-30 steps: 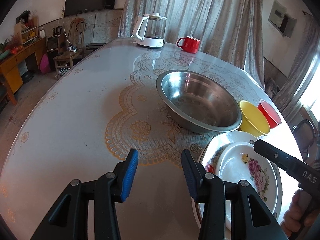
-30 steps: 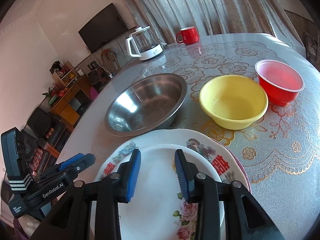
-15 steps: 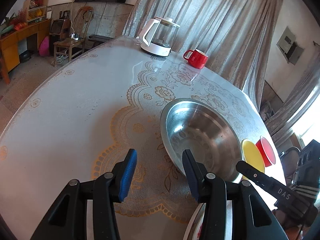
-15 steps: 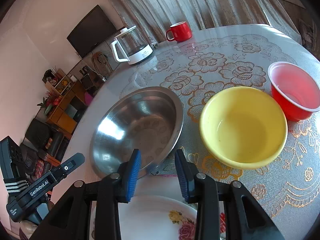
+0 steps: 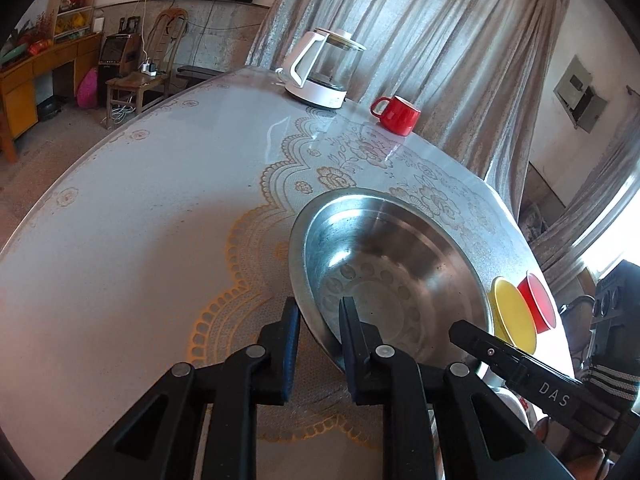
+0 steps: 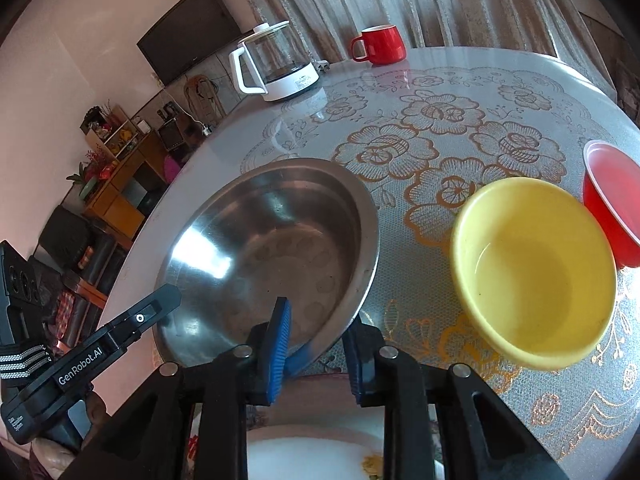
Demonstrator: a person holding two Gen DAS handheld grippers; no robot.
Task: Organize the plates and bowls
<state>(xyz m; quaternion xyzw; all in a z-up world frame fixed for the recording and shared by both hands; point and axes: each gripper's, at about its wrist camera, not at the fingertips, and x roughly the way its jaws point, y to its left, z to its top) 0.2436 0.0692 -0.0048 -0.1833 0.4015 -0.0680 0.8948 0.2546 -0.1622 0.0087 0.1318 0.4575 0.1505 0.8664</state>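
Steel bowl point(image 5: 392, 276) sits mid-tabletop point(image 5: 132, 216), landmark for rest. Left claw point(image 5: 318, 338) straddles bowl's near rim, pads not quite pressed to metal; right claw point(image 6: 314, 340) likewise spans rim, grip unconfirmed. Writing: "DAS" on right tool seen from left camera; "GenRobot.AI" on left tool seen from right camera. Yellow bowl point(image 6: 534, 272) just right of steel bowl, red bowl point(image 6: 612, 200) beyond it, cut by frame edge. Plate point(image 6: 320, 456) near side of bowl, mostly hidden by claw. Kettle point(image 6: 276, 68), red mug point(image 6: 380, 46) far beyond bowl.
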